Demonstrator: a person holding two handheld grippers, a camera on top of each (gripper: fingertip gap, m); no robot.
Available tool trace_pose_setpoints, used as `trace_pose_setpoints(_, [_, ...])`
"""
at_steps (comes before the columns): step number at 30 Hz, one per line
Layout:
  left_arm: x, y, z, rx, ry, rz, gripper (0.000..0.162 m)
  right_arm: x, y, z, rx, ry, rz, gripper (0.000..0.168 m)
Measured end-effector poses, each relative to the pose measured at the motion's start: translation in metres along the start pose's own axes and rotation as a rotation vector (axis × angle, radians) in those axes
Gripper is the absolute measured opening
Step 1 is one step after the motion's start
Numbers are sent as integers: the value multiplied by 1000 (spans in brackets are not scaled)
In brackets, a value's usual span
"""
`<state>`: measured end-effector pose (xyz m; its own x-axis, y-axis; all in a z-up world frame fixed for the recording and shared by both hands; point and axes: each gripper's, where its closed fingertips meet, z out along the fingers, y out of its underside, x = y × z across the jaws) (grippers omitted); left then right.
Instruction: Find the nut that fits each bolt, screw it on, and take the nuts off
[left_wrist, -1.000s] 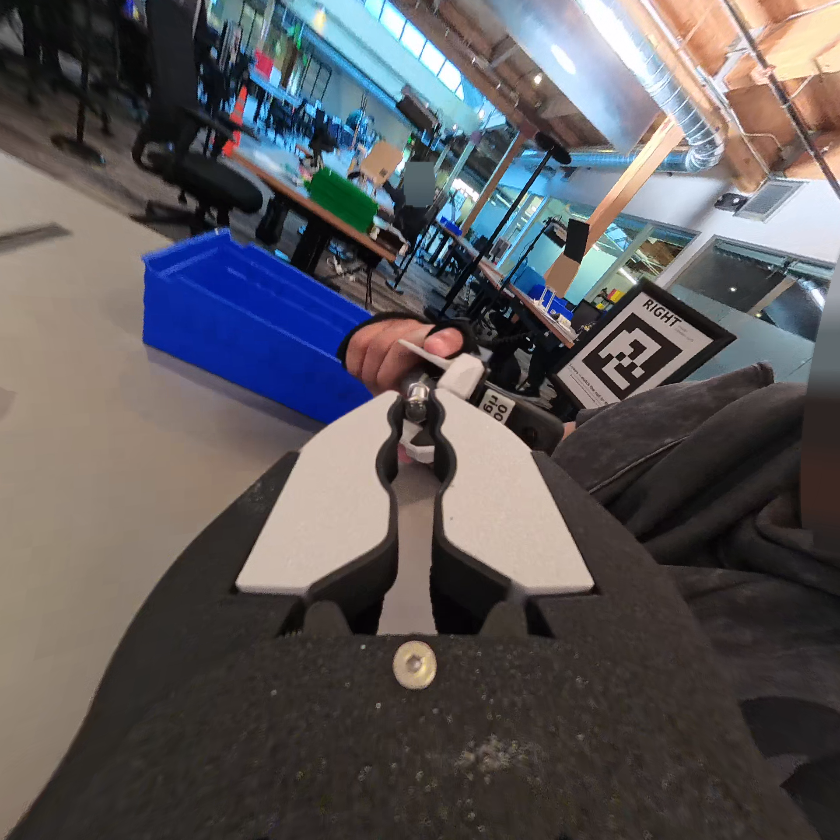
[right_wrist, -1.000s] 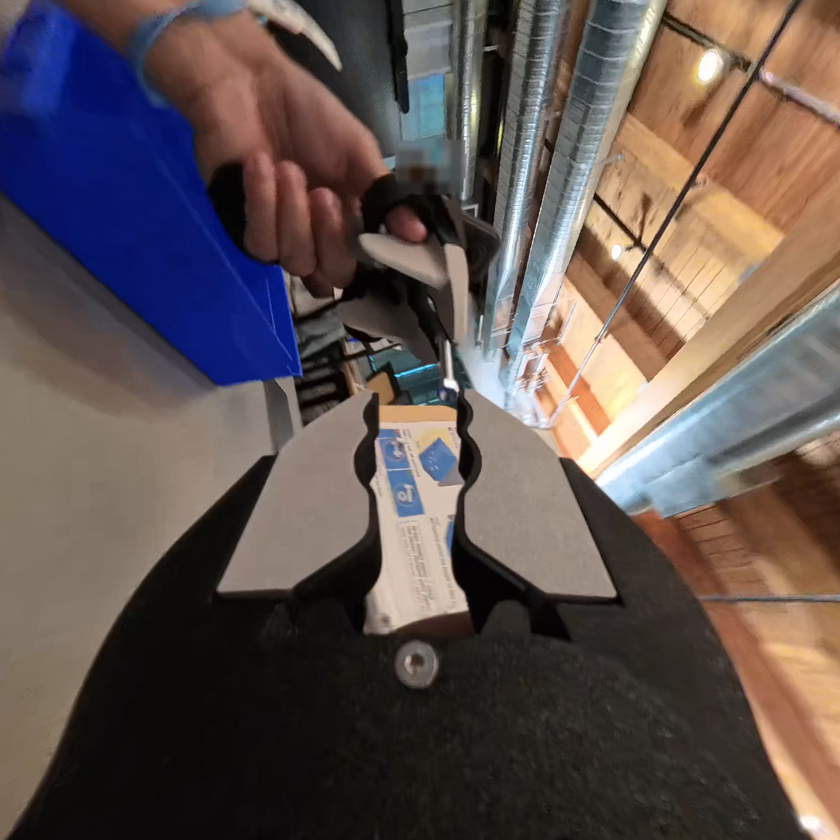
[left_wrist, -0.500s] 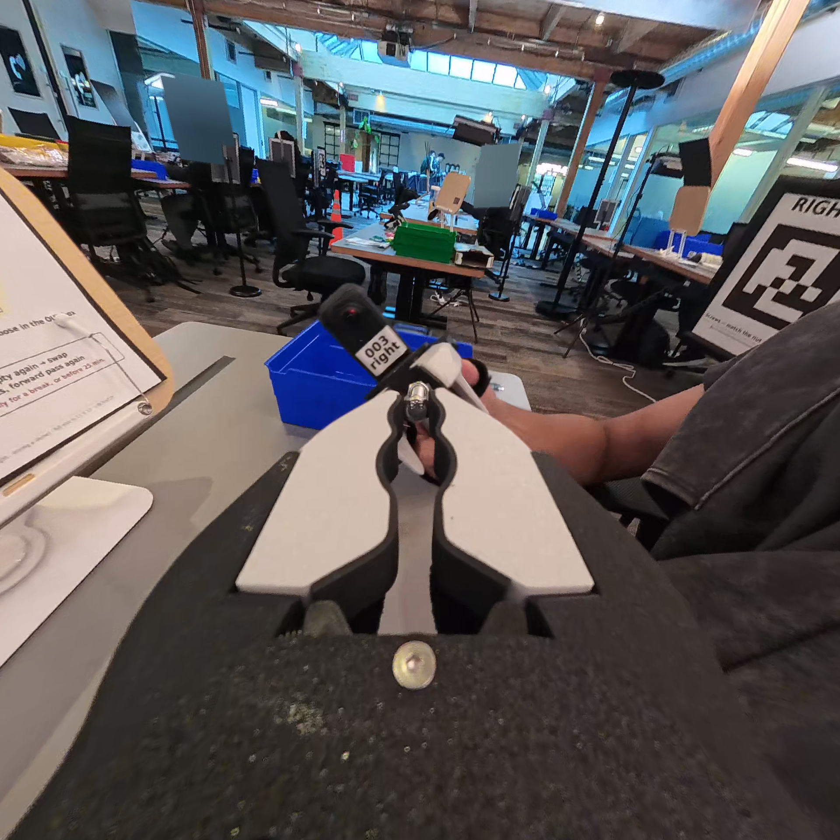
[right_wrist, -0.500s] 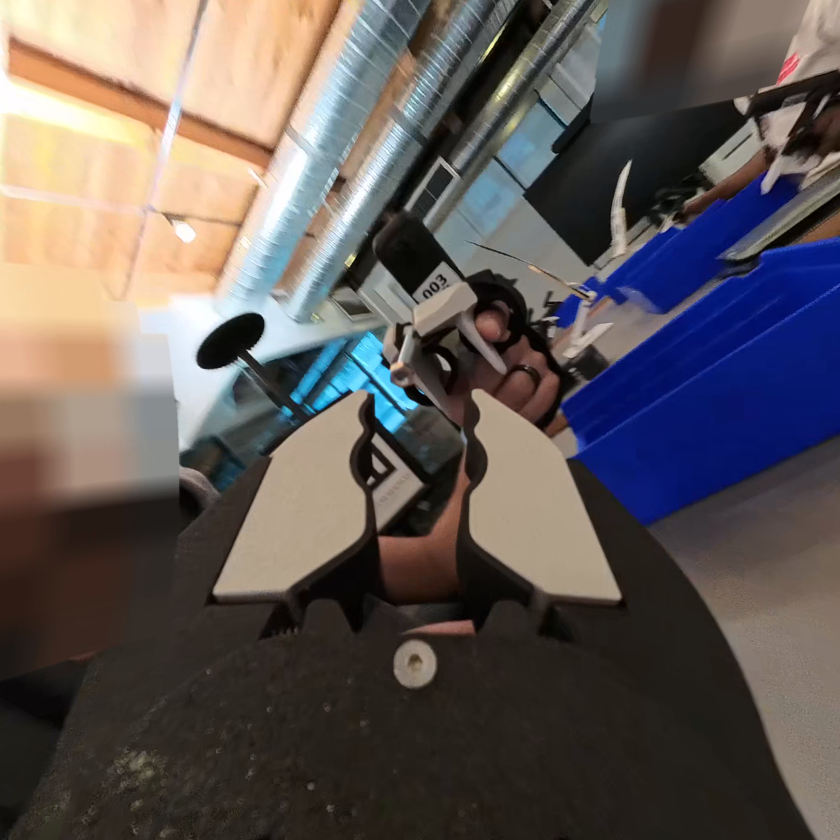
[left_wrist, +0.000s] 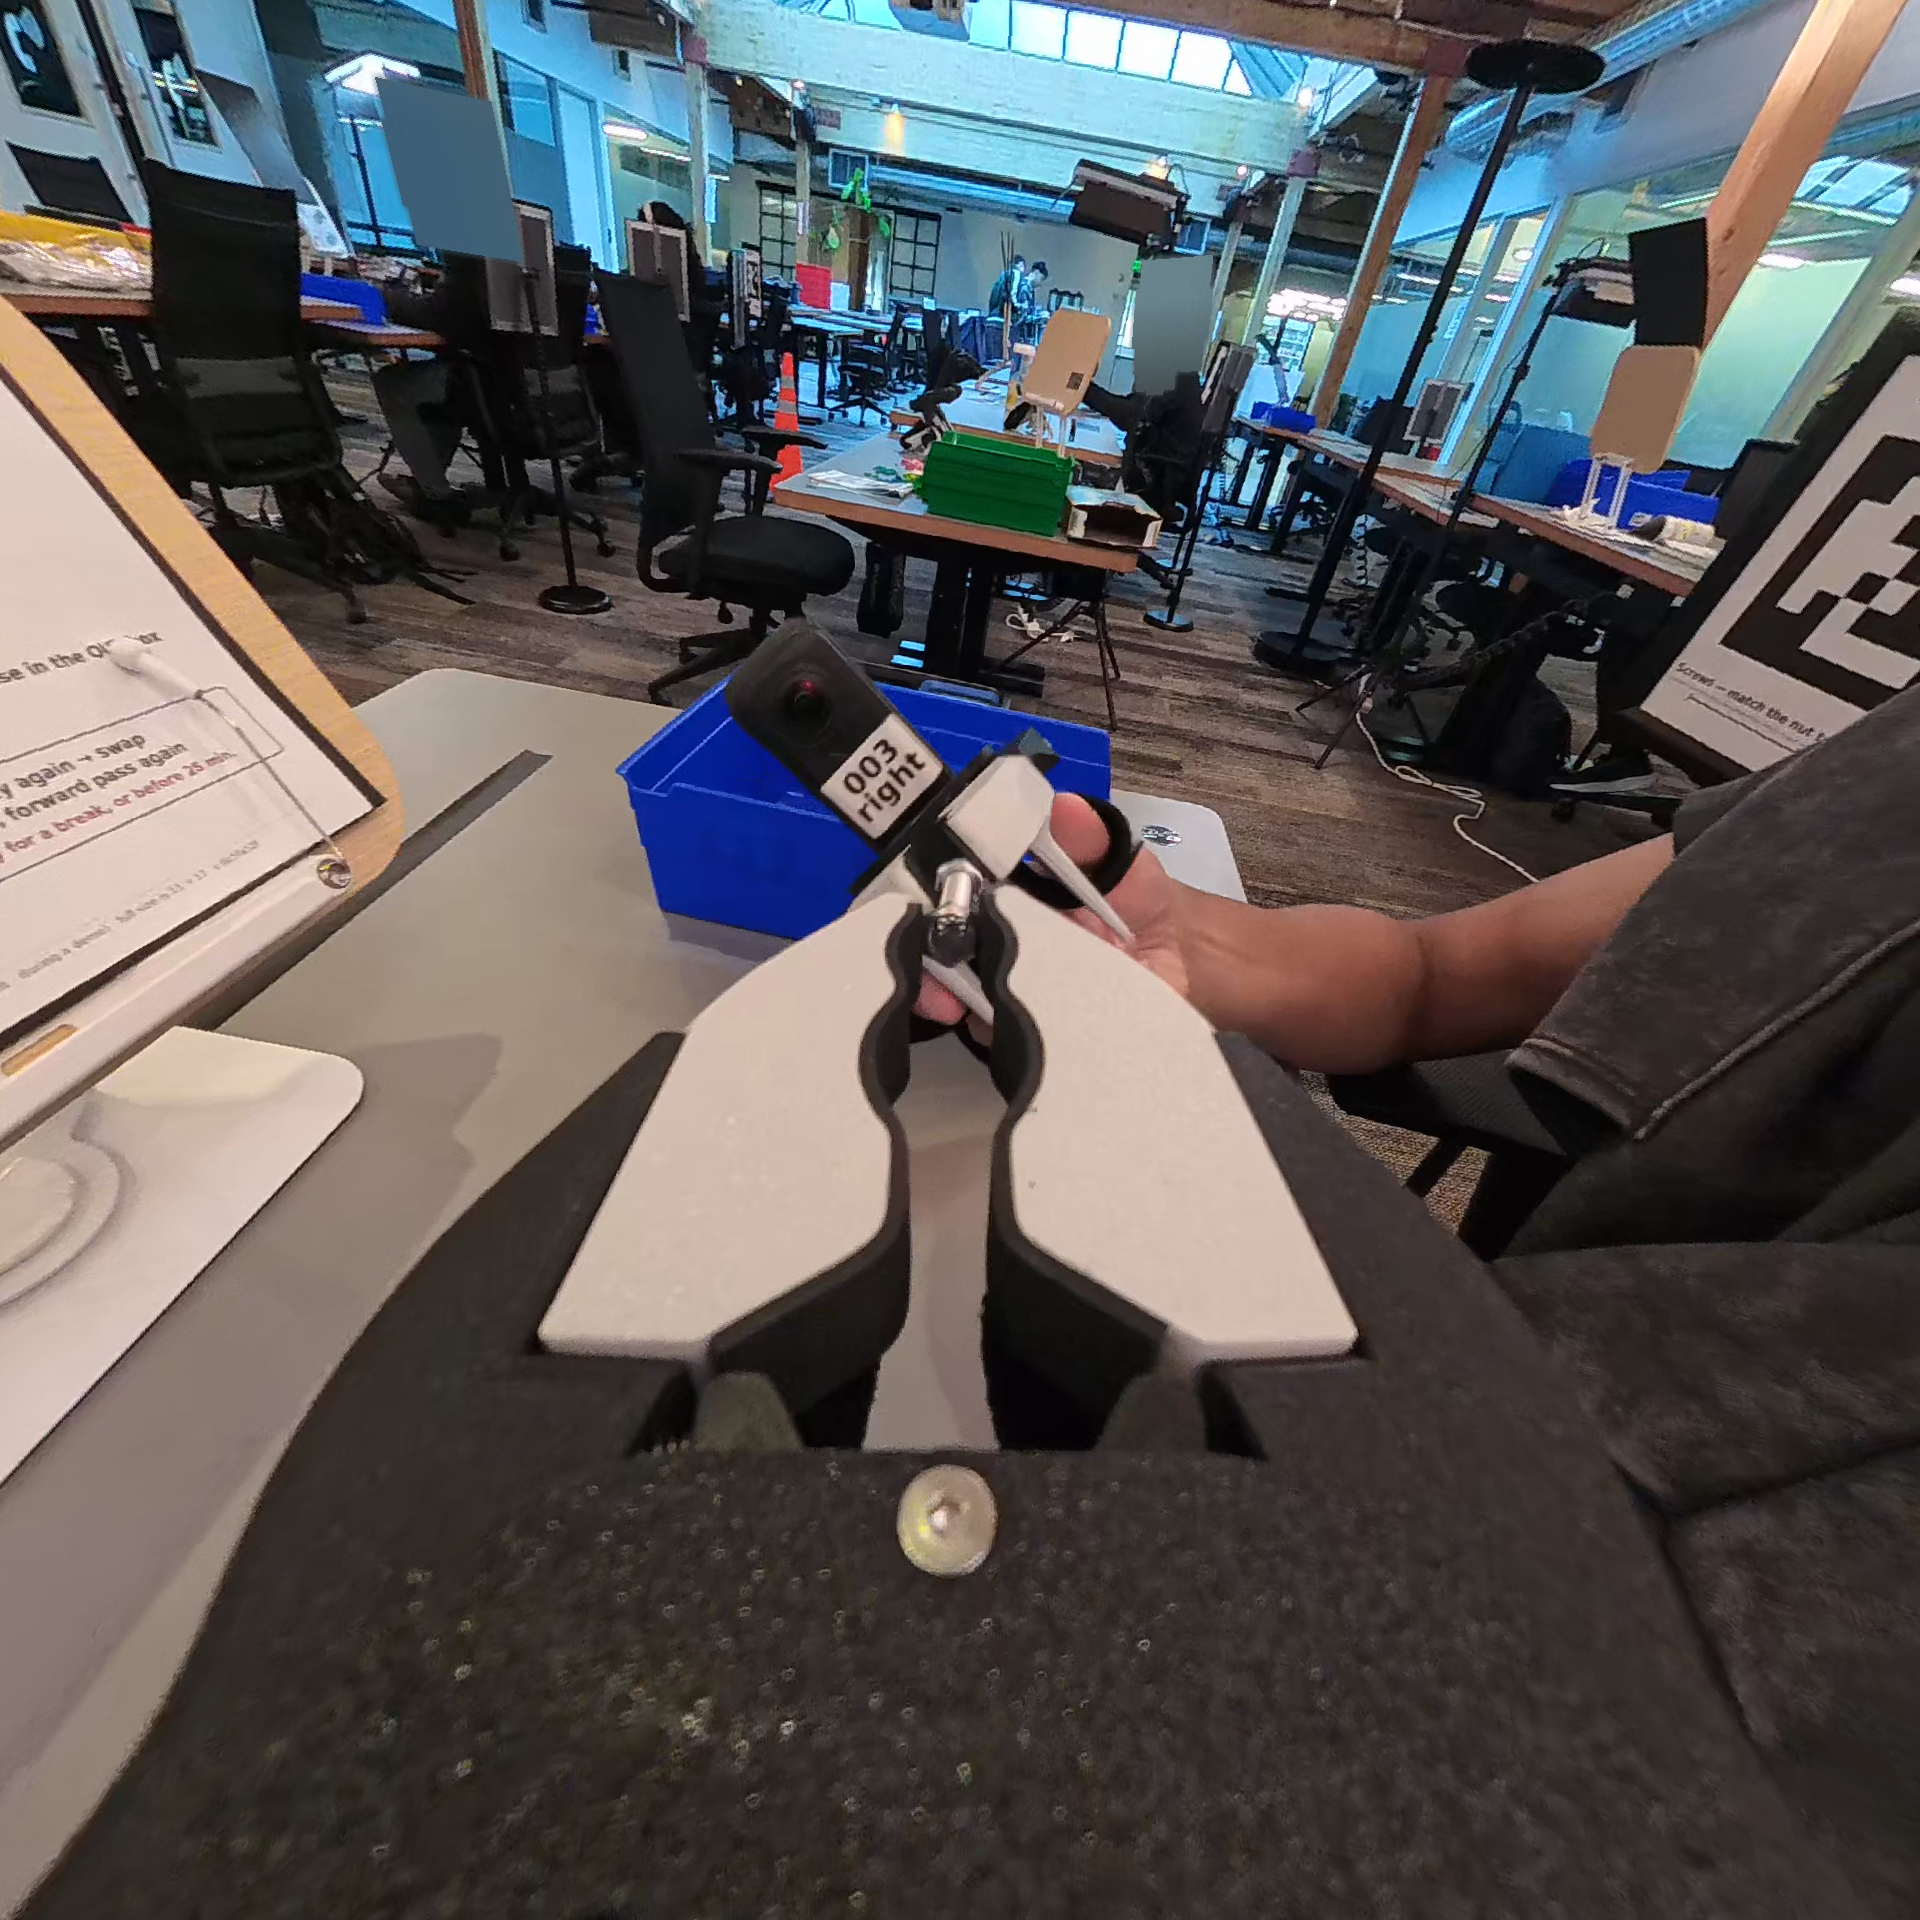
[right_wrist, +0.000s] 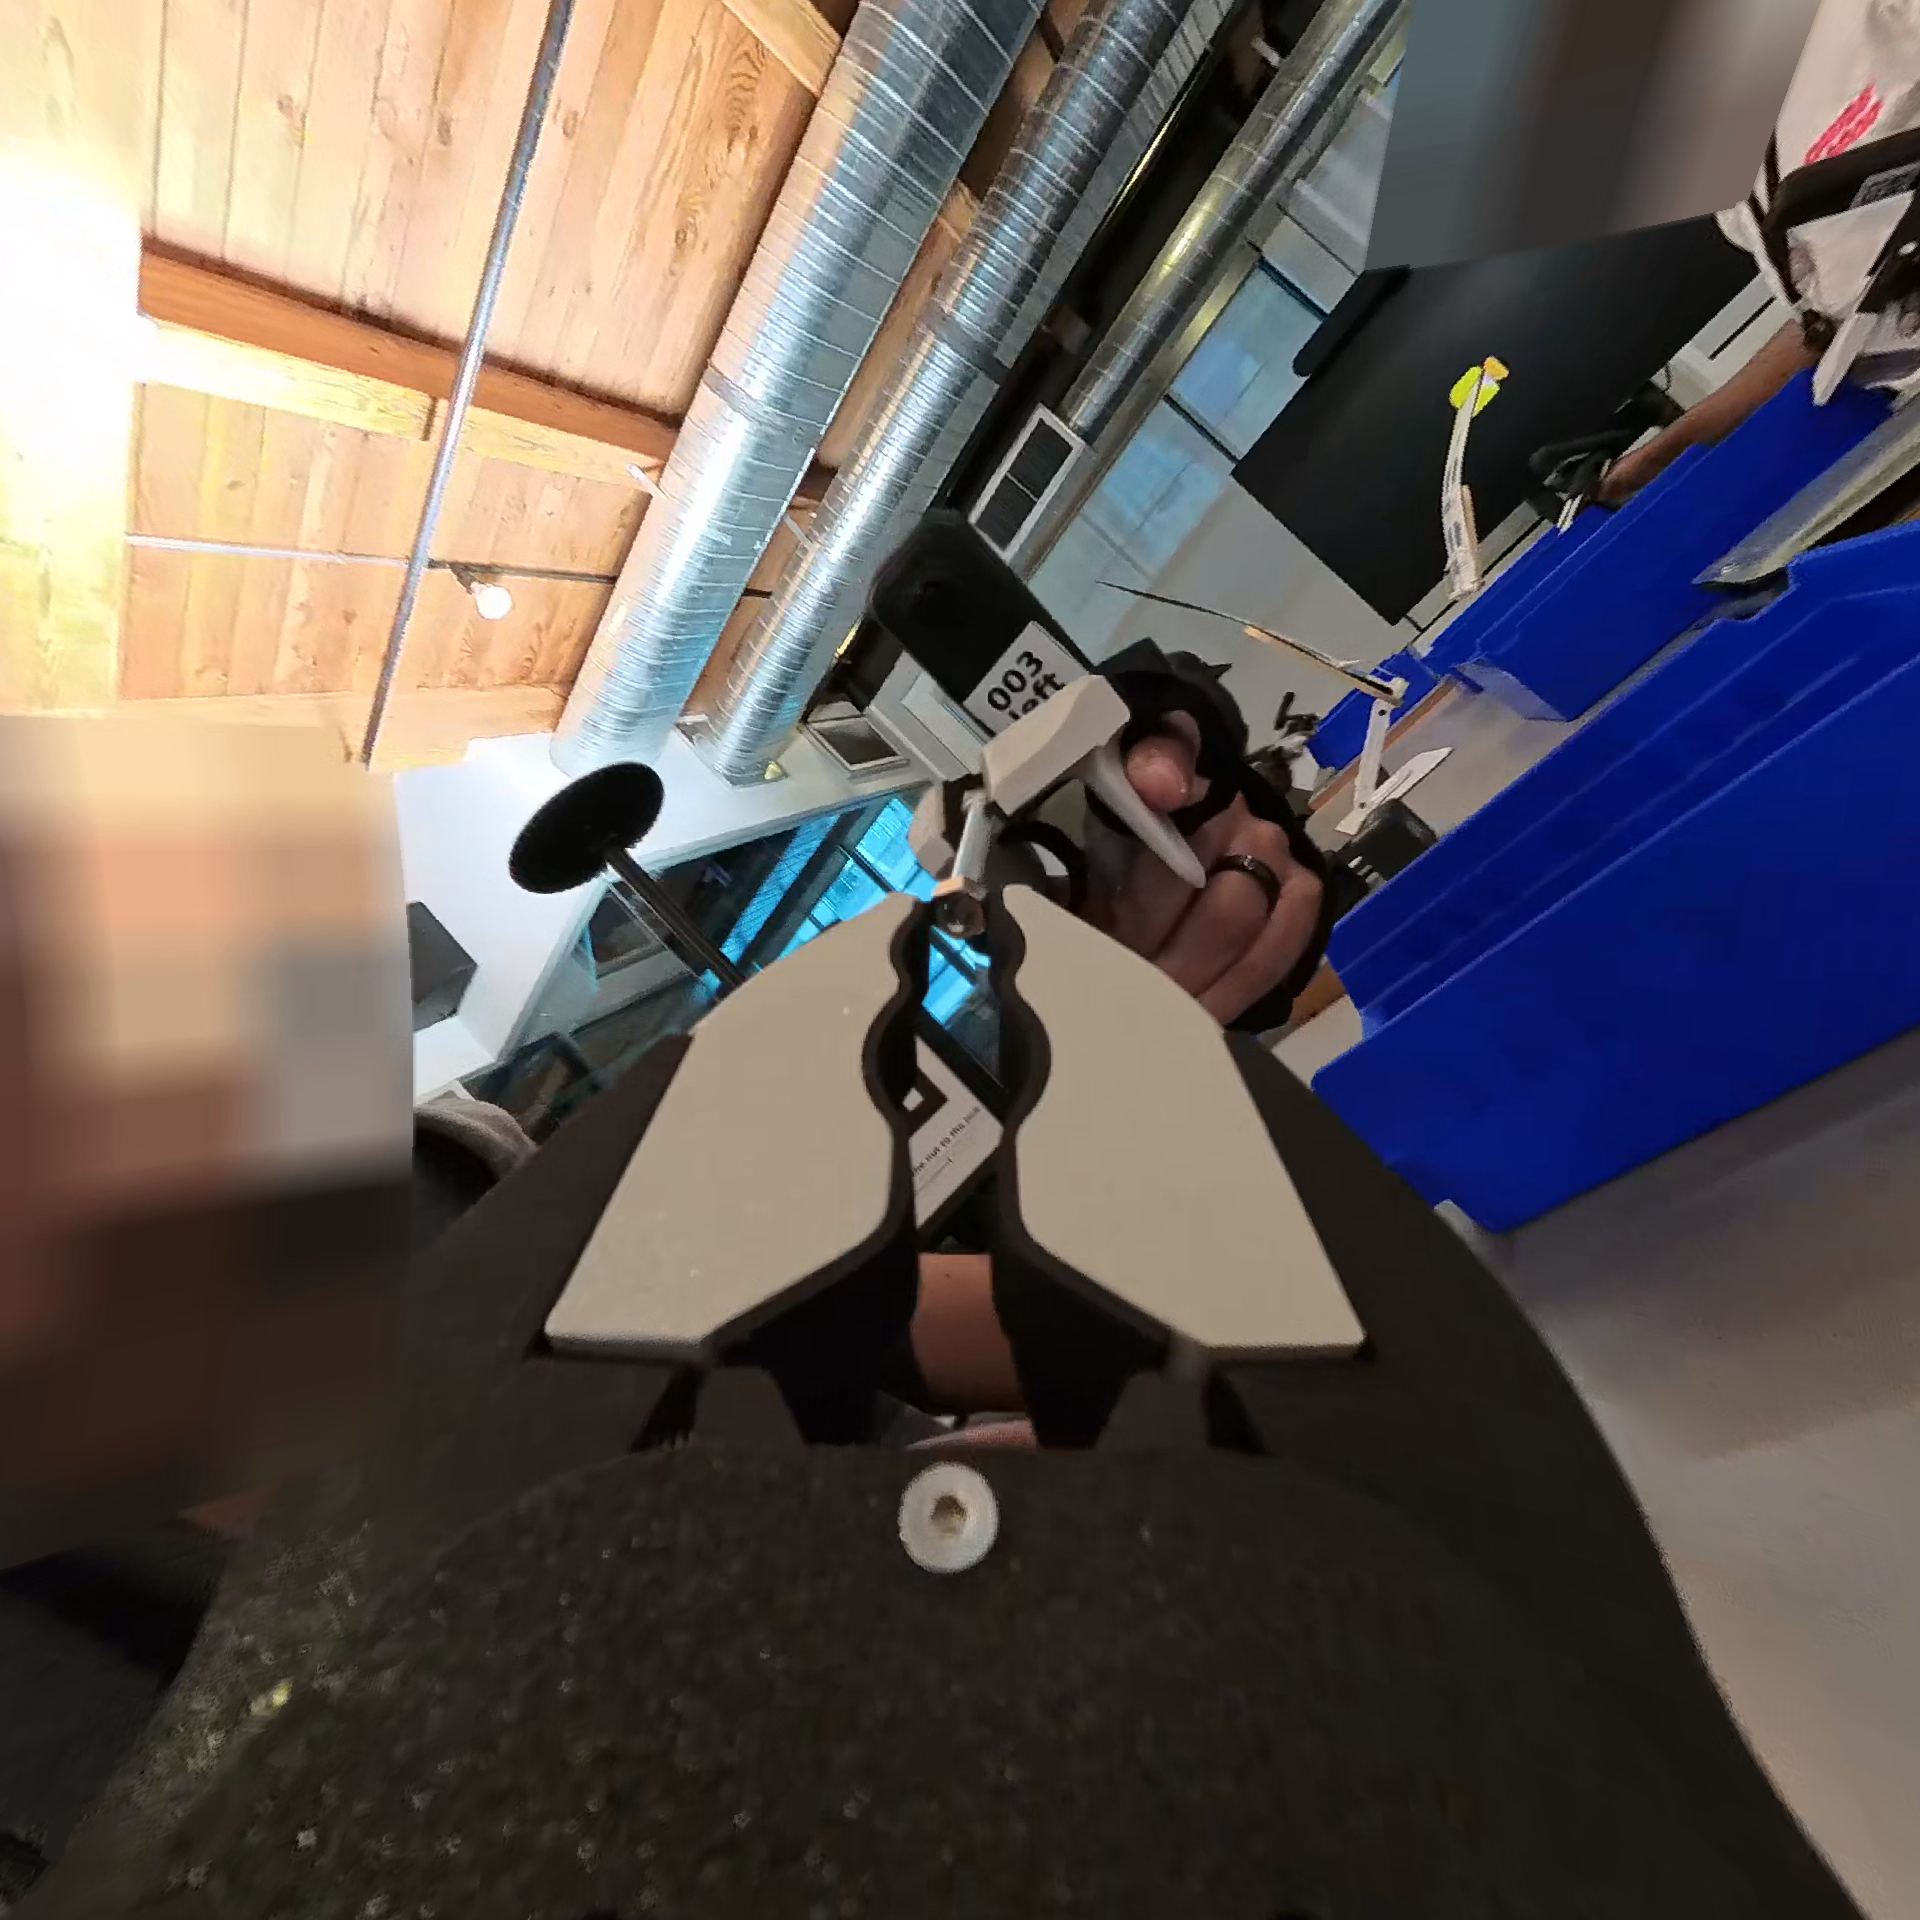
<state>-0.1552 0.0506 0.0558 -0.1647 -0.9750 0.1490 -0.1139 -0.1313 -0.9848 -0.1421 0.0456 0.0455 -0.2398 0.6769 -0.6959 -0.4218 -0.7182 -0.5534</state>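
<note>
grey desk (left_wrist: 499, 935), blue bin (left_wrist: 727, 821) far: my left tongs (left_wrist: 951, 920) pinch the bolt (left_wrist: 951, 914), right tongs (right_wrist: 961, 914) pinch its nut (right_wrist: 961, 912).

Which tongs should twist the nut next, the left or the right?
Probably the right. The right tongs pinch the nut at the tip of the bolt, so they can twist it. The left tongs are clamped on its other end, holding it steady.

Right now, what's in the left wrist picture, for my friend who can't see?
Two grey fingers pinch a small metal bolt at their tips. Just beyond, a hand holds the other gripper up to it, above a grey table with a blue bin.
</note>
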Motion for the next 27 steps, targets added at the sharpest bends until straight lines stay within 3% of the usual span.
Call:
trace_pose_setpoints(3, [2,-2,-1,8,20,-37,10,-1,2,1,-21,40,-109,10])
trace_pose_setpoints(5, [1,-1,-1,0,37,-100,10,1,4,2,-67,132,-293,10])
trace_pose_setpoints(15, [2,10,7,-49,138,-360,10,5,11,-11,-408,643,-1564,10])
trace_pose_setpoints(23, [-4,15,7,-49,167,-548,9,5,21,-26,-676,787,-2654,10])
trace_pose_setpoints(25, [-9,11,-1,-9,177,-546,9,9,20,-31,-697,805,-2692,10])
trace_pose_setpoints(27, [-16,11,-6,-3,135,-511,10,11,13,-33,-650,828,-2494,10])
